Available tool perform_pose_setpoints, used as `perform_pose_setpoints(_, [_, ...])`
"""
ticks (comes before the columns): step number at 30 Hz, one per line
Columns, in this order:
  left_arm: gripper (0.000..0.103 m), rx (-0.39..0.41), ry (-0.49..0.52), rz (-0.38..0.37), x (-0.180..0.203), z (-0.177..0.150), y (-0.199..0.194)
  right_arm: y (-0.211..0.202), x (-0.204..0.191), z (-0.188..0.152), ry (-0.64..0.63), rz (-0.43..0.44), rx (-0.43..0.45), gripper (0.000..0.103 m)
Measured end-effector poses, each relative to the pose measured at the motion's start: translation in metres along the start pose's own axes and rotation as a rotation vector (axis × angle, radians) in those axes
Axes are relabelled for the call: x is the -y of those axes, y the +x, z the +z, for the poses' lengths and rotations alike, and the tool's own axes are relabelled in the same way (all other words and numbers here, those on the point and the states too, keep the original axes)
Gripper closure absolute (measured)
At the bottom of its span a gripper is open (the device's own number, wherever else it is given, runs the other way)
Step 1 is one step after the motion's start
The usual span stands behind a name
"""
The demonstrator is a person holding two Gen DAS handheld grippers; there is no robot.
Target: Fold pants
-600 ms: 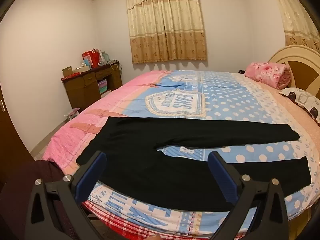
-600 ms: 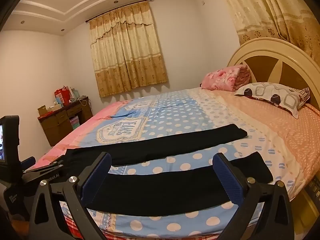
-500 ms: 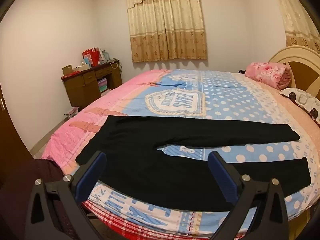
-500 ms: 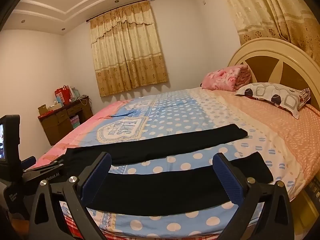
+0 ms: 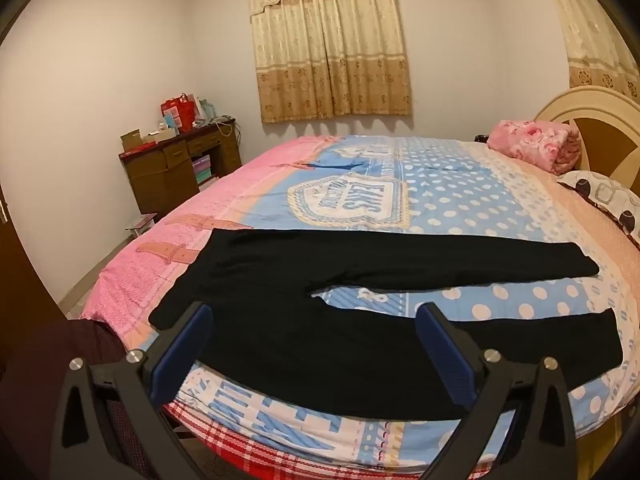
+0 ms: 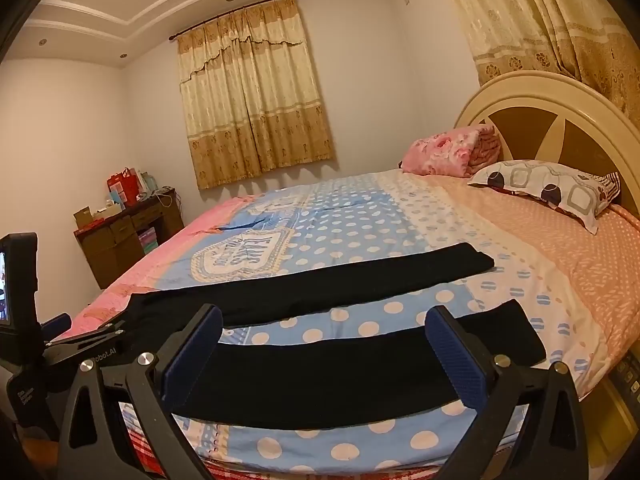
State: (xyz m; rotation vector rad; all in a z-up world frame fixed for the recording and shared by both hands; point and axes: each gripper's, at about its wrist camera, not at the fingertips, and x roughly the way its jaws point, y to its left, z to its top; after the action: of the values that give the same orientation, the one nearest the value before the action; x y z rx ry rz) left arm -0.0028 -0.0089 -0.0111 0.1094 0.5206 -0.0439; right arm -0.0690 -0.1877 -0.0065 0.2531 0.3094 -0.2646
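Note:
Black pants [image 5: 280, 320] lie flat across the near side of the bed, waist to the left, both legs stretched to the right and spread apart. In the right wrist view the pants [image 6: 320, 368] show as two dark bands, the near leg closest to me. My left gripper [image 5: 314, 344] hovers open above the waist and seat area, off the cloth. My right gripper [image 6: 324, 356] stands open over the near leg, with nothing between its blue pads. The left gripper [image 6: 56, 344] also appears at the left edge of the right wrist view.
The bed [image 5: 400, 200] carries a blue polka-dot and pink cover. A folded pink blanket [image 5: 536, 148] and a patterned pillow [image 6: 552, 188] lie by the headboard [image 6: 560, 120]. A brown desk [image 5: 176, 168] with boxes stands by the far wall.
Both views have barely shifted. The pants lie as before and both grippers stay wide open.

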Motion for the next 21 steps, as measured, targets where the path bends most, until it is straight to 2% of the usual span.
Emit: perform_pose_setpoints(21, [0.0,-0.014,0.0,-0.005,-0.0024,0.0041,0.0024,0.0003,0.0038,0.0002,0.001,-0.006,-0.006,0.001])
